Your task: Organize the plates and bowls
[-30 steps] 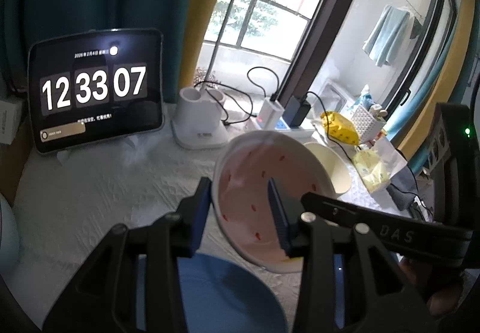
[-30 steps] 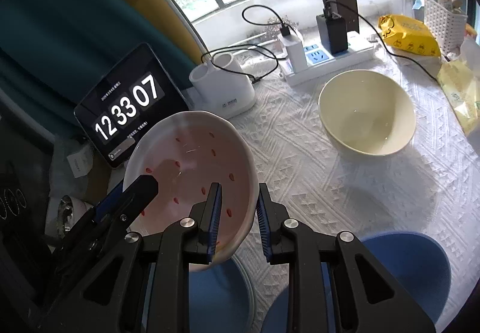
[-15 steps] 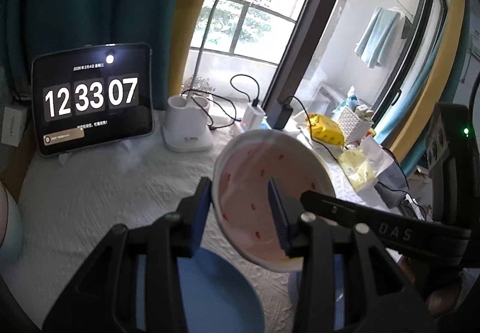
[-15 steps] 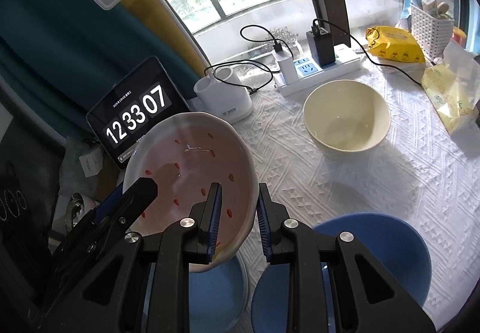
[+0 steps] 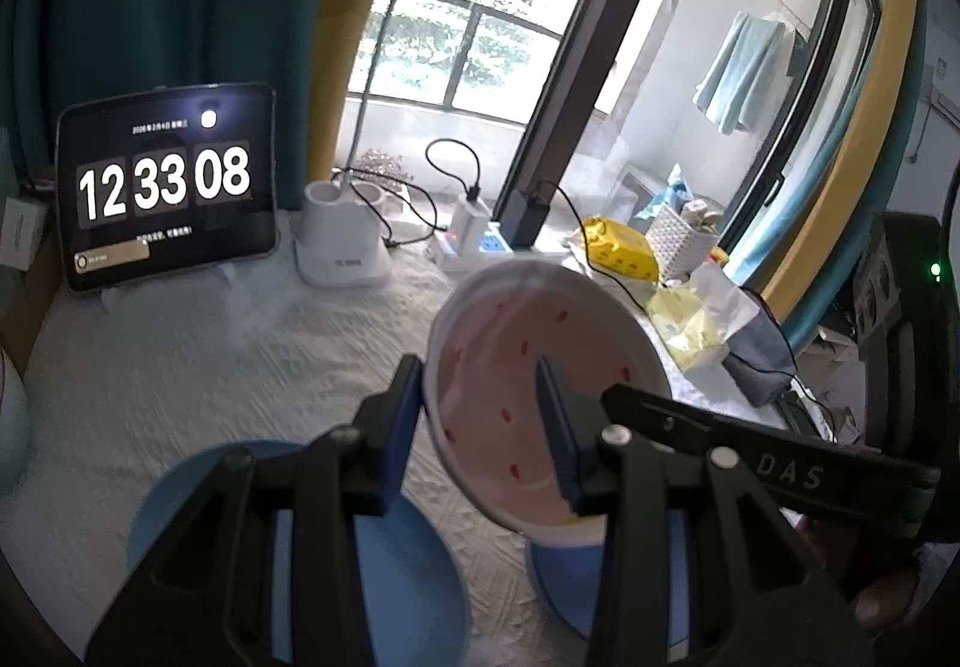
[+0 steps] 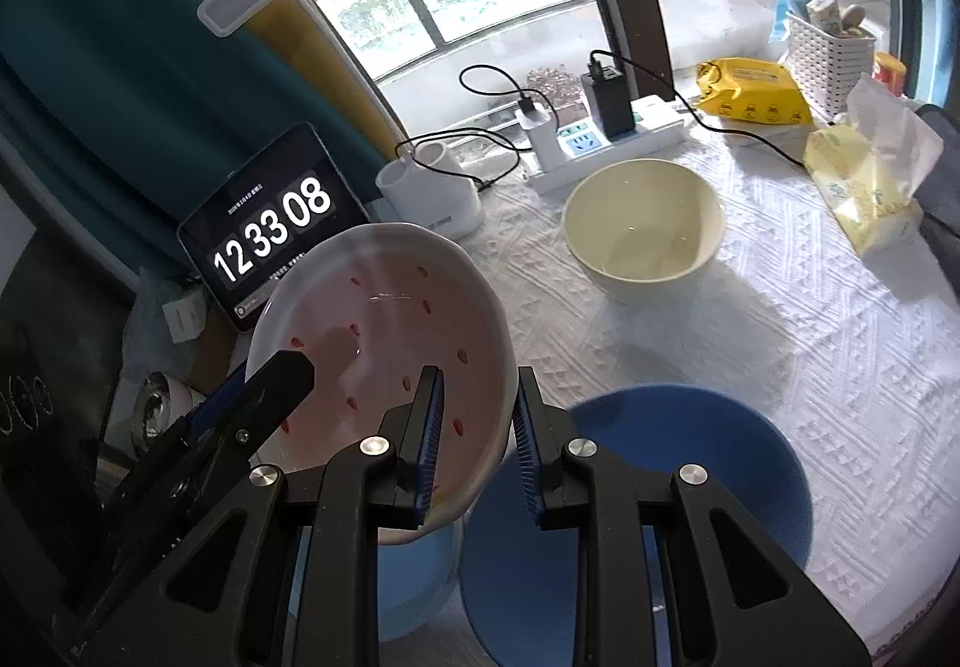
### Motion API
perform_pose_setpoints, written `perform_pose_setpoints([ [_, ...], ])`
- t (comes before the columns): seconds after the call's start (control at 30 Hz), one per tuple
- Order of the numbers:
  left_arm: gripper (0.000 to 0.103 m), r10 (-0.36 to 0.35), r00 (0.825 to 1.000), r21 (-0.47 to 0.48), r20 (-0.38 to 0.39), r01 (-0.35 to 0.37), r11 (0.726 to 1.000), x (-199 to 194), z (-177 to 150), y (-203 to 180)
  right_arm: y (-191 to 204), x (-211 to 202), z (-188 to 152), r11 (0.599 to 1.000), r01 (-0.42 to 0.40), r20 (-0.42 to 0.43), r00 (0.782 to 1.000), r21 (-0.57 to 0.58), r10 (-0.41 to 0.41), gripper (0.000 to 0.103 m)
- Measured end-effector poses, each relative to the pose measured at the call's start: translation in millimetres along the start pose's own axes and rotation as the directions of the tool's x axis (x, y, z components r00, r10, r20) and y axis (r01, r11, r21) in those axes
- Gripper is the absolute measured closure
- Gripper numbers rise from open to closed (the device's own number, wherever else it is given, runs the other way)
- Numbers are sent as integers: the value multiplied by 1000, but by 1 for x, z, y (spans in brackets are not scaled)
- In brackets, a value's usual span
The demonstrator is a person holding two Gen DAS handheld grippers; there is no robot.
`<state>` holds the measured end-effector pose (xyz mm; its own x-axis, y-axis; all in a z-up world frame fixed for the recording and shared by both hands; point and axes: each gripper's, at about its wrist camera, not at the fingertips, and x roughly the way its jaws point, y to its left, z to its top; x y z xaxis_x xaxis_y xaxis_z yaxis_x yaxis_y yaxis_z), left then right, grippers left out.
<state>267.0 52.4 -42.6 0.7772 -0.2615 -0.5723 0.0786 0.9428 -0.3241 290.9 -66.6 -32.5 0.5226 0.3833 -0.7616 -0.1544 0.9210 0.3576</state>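
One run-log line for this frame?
left gripper: shut on pink red-speckled ceramic bowl | right gripper: shut on same rim | bowl: airborne, tilted

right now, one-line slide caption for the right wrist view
Both grippers, right and left, clamp the rim of a pink speckled bowl held above two blue plates.

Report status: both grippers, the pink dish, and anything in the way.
Left gripper and right gripper both shut on pink dish rim, dish tilted, off the table. Two blue dishes below, cream bowl beyond. Nothing in the way.
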Motion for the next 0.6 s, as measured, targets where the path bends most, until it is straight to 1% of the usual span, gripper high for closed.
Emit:
perform_pose_setpoints([
  [0.3,63,-12,1000,26,-1,12,1000,-4,-9,-23,-18,-15,-10,1000,3,10,1000,22,-3,78],
  [0.6,63,-27,999,48,-24,28,998,2,-23,-48,-42,-30,-21,999,20,19,1000,51,-21,78],
])
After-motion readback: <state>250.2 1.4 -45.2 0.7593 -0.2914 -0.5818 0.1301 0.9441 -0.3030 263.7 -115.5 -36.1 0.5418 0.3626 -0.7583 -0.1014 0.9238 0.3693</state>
